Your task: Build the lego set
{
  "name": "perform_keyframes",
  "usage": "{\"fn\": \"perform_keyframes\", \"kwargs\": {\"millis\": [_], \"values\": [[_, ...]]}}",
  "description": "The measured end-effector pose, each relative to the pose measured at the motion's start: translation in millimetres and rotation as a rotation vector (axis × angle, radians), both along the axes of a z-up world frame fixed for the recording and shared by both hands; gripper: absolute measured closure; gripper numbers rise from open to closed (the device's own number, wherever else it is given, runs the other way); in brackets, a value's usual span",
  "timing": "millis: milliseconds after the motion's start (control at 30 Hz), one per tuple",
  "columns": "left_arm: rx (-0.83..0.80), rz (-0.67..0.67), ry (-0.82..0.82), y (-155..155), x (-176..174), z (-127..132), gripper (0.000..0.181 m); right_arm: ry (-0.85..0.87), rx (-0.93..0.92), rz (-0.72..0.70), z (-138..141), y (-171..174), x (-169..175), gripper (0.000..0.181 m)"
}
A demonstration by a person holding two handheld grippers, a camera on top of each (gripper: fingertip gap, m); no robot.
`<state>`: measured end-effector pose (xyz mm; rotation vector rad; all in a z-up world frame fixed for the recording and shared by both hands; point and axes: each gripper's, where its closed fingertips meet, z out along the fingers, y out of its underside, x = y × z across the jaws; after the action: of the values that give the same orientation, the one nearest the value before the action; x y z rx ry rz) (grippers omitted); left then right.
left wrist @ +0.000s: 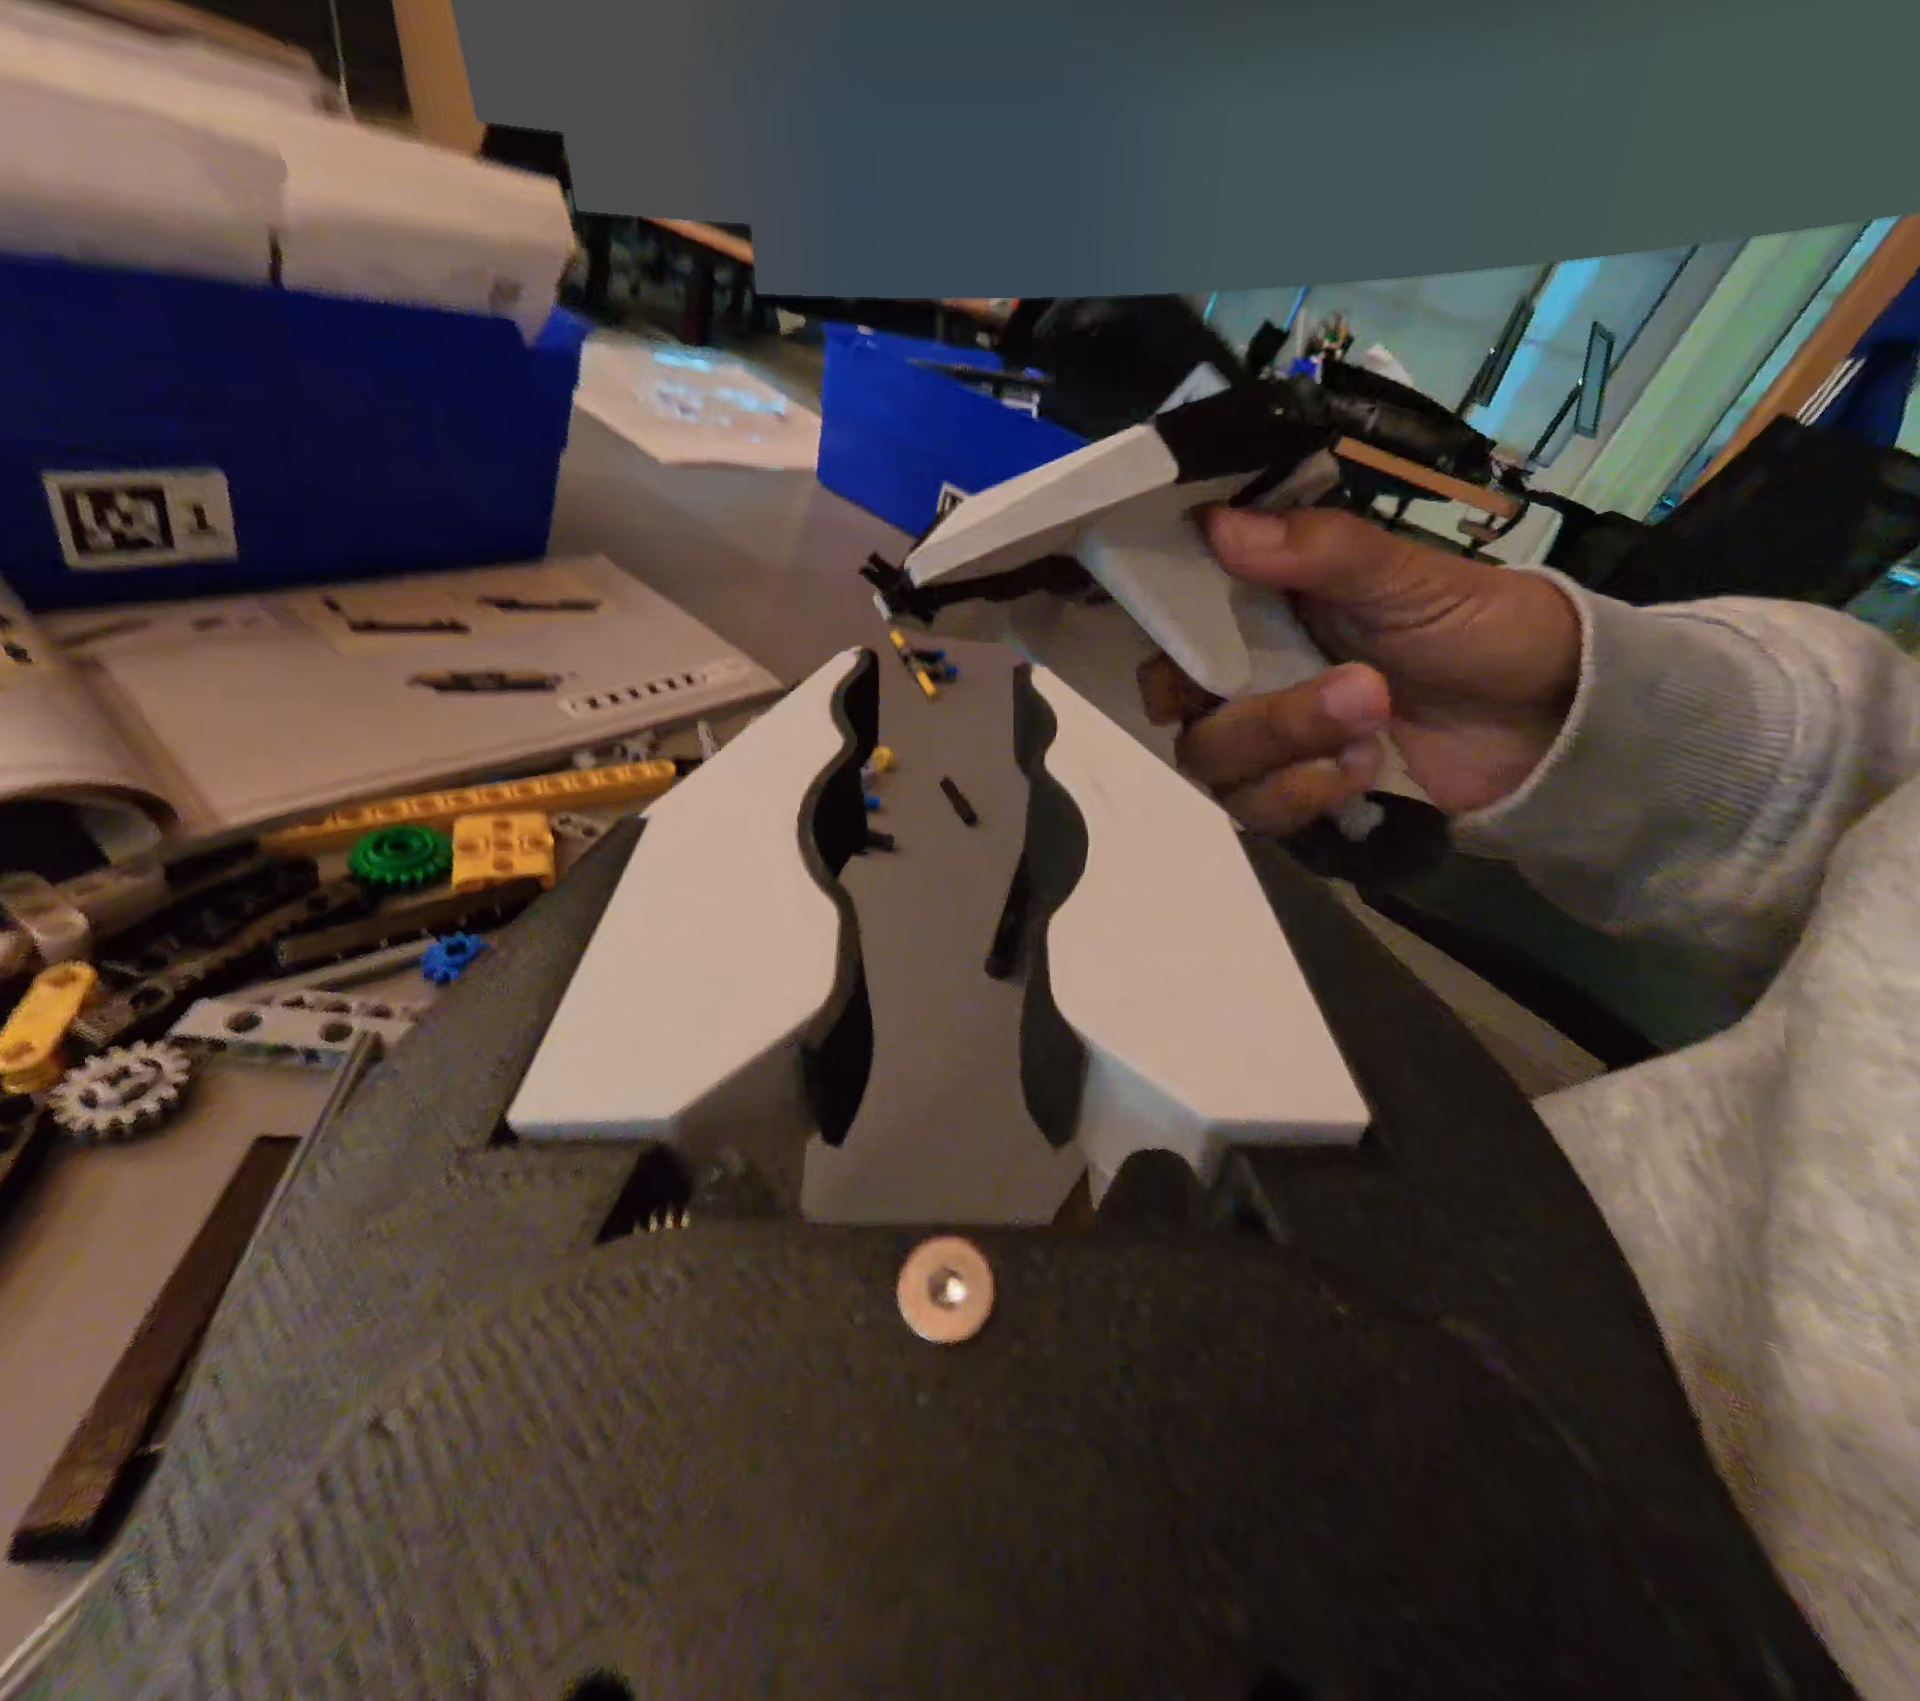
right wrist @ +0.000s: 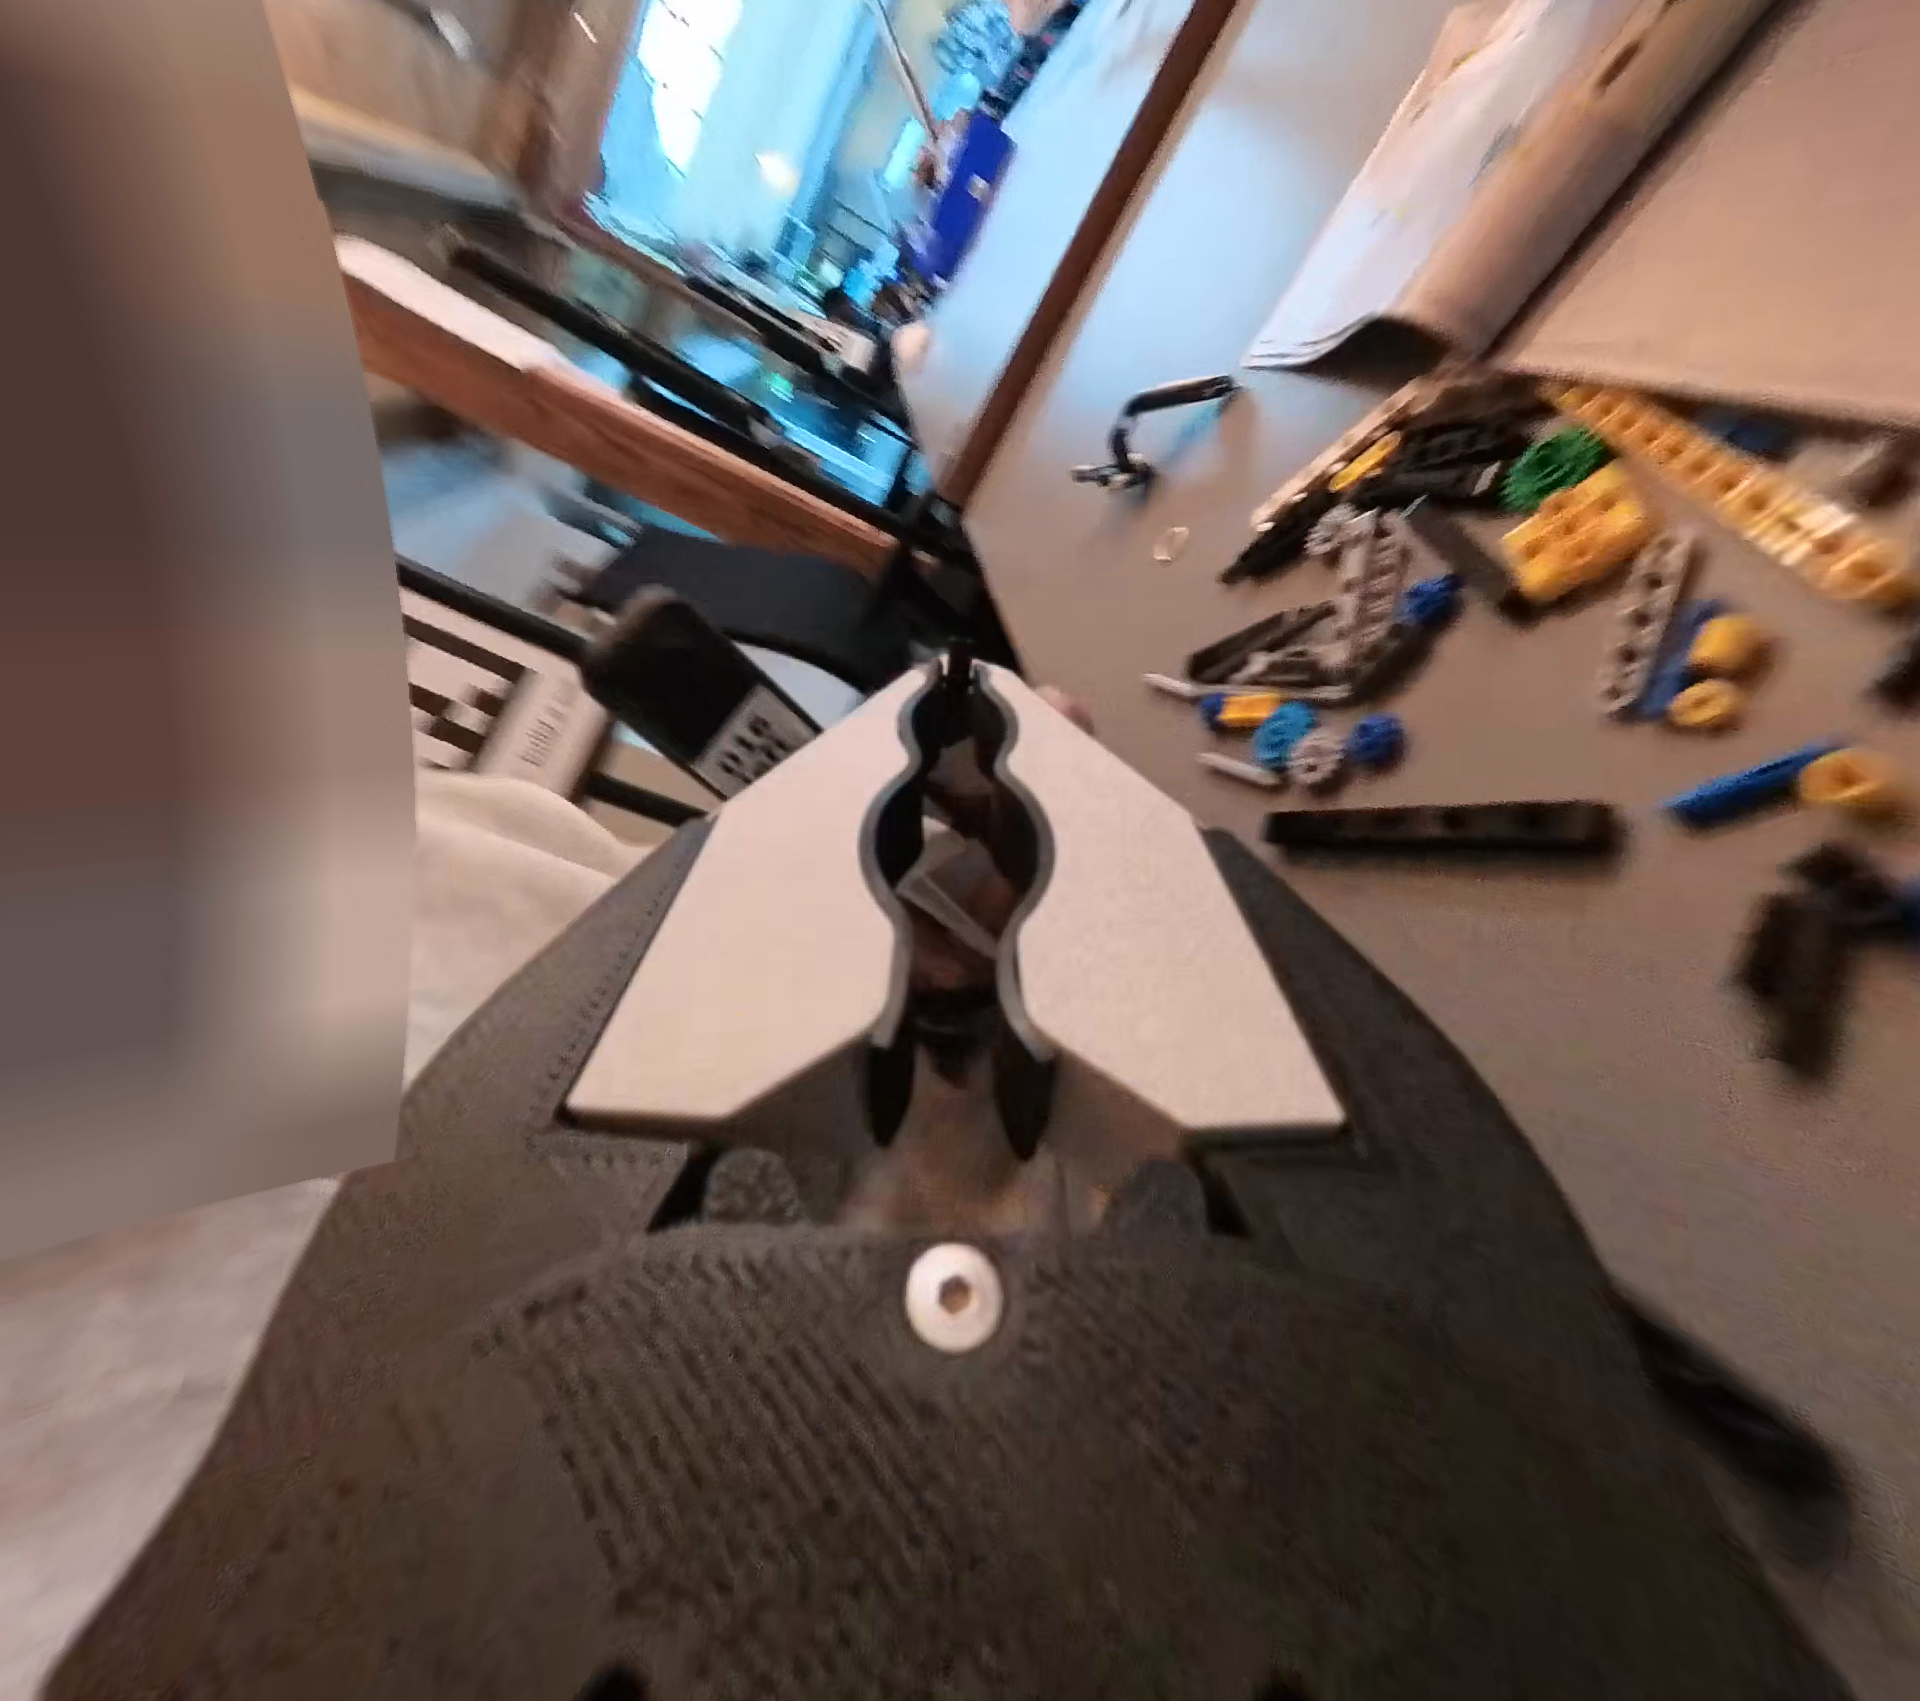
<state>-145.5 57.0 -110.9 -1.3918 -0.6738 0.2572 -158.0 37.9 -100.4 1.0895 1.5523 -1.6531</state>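
Note:
My left gripper (left wrist: 943, 672) is open and empty, with its jaws a finger-width apart over the grey table (left wrist: 935, 976). Between its fingers lie a small yellow and black piece (left wrist: 918, 666) and a black pin (left wrist: 958, 801). My right gripper (left wrist: 899, 597) is held by a hand (left wrist: 1382, 633) just beyond the left fingertips, shut on a small black Lego piece (left wrist: 881, 576). In the right wrist view the right gripper (right wrist: 957, 690) is tilted, and the black piece (right wrist: 956, 669) sticks out past its closed tips. Loose Lego parts include a yellow beam (left wrist: 499, 799) and a green gear (left wrist: 400, 856).
An open instruction booklet (left wrist: 364, 675) lies at the left in front of a blue bin (left wrist: 281, 425). A second blue bin (left wrist: 914, 446) stands farther back. In the right wrist view a long black beam (right wrist: 1444, 825) and several blue, yellow and grey parts (right wrist: 1579, 529) are scattered on the table. Only a small space, under 4 cm, lies between the two pairs of fingers. The green gear (left wrist: 400, 856) is about equally far from each gripper, around 15 cm. The right camera catches it too, in the right wrist view (right wrist: 1536, 471).

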Motion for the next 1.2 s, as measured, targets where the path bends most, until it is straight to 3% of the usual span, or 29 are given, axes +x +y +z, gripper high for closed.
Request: {"fn": "perform_keyframes", "kwargs": {"millis": [133,333,667,833,1000,1200], "values": [[-0.024,0.052,0.079,-5,2,10,0.164,-0.191,-0.167,-0.013,4,-4,9,0.178],[0.021,0.051,0.091,-11,4,21,0.172,-0.252,-0.225,-0.02,6,-5,14,0.178],[0.035,0.031,0.124,-11,10,27,0.181,-0.213,-0.207,0.011,10,1,19,0.178],[0.039,0.017,0.124,-8,11,26,0.179,-0.174,-0.17,0.019,11,3,20,0.179],[0.037,0.012,0.1,-8,9,23,0.167,-0.188,-0.214,0.026,15,5,21,0.179],[0.054,-0.004,0.094,-7,10,24,0.172,-0.157,-0.181,0.034,13,5,22,0.179]]}}
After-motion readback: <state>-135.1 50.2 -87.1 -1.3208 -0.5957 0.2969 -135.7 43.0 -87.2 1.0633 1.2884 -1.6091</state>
